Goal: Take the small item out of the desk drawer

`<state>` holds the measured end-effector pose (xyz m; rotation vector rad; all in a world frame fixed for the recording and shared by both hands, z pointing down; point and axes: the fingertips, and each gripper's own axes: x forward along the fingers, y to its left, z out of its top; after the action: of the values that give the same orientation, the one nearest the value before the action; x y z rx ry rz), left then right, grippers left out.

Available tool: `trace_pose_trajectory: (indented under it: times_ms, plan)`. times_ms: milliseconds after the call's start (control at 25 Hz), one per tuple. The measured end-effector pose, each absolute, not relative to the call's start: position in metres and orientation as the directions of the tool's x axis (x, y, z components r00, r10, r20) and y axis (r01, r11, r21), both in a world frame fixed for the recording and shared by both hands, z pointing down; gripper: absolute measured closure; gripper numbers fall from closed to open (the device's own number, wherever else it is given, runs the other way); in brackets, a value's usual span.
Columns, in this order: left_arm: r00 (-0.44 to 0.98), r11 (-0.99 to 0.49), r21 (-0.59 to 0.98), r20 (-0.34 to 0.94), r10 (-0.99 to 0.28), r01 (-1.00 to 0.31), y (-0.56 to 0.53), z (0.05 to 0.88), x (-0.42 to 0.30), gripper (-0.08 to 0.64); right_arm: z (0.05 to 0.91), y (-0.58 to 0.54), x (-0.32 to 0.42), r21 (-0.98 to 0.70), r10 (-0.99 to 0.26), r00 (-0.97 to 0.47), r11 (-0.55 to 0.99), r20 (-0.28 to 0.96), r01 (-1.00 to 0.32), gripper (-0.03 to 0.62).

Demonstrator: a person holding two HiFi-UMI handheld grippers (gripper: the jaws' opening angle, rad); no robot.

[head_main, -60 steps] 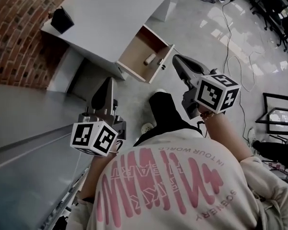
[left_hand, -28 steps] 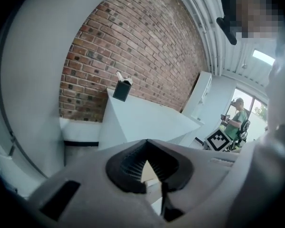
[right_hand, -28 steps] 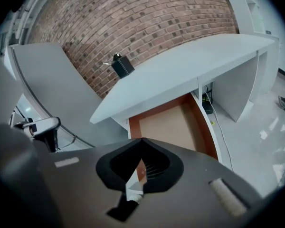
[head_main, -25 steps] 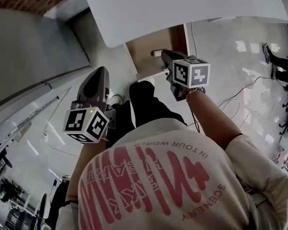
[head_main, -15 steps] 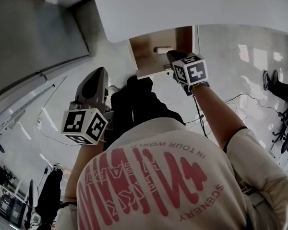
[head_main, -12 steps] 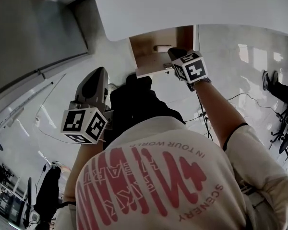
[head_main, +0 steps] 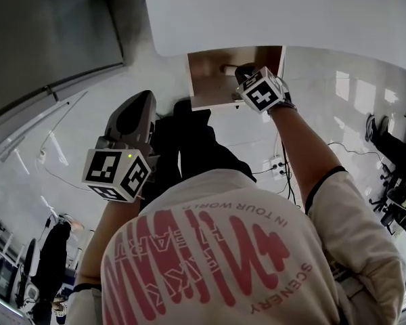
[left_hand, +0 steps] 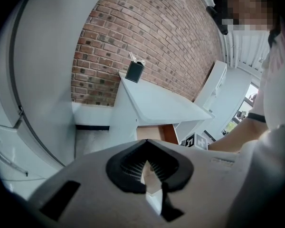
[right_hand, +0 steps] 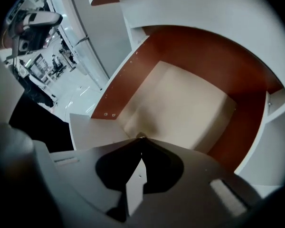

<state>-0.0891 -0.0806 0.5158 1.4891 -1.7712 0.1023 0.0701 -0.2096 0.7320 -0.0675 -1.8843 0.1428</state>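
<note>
We find the drawer (head_main: 206,87) pulled out from under the white desk (head_main: 277,12), with a pale floor and reddish-brown side walls; the small item (head_main: 227,68), a pale cylinder, lies on the drawer floor toward its far edge. The right gripper (head_main: 243,72) reaches into the right part of the drawer, its tips just right of the small item; we cannot tell whether they touch it. In the right gripper view the jaws are clenched together with no gap between them; only a small pale speck shows at their tip, and we cannot identify it; the drawer floor beyond is bare. The left gripper (head_main: 137,110) hangs well left of the drawer and nearer the person, over the glossy floor (head_main: 47,161), apart from desk and drawer alike; in the left gripper view its jaws are likewise clenched, with nothing between them. That view also shows a brick wall (left_hand: 147,32) behind the desk, and a small black box (left_hand: 134,71) standing on the far end of the desk top.
</note>
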Motion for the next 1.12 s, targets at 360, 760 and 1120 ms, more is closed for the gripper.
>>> trace_pose_trajectory:
  times_ms: [360,760,1120]
  plan:
    - [0.020,0.327,0.420,0.639,-0.769,-0.847,-0.073,0.527,-0.093,0.558,0.762,-0.198,0.077,-0.157,0.174,-0.194,0.982,0.965,0.102,0.480]
    - [0.004,0.381,0.428,0.670,-0.743,-0.820,-0.057,0.544,-0.096,0.558,0.785,-0.191,0.068,-0.159,0.187,-0.128,0.967,0.974,0.201,0.467]
    - [-0.008,0.419,0.435,0.687,-0.727,-0.797,-0.049,0.556,-0.098,0.558,0.801,-0.191,0.064,-0.173,0.197,-0.073,0.952,0.978,0.252,0.433]
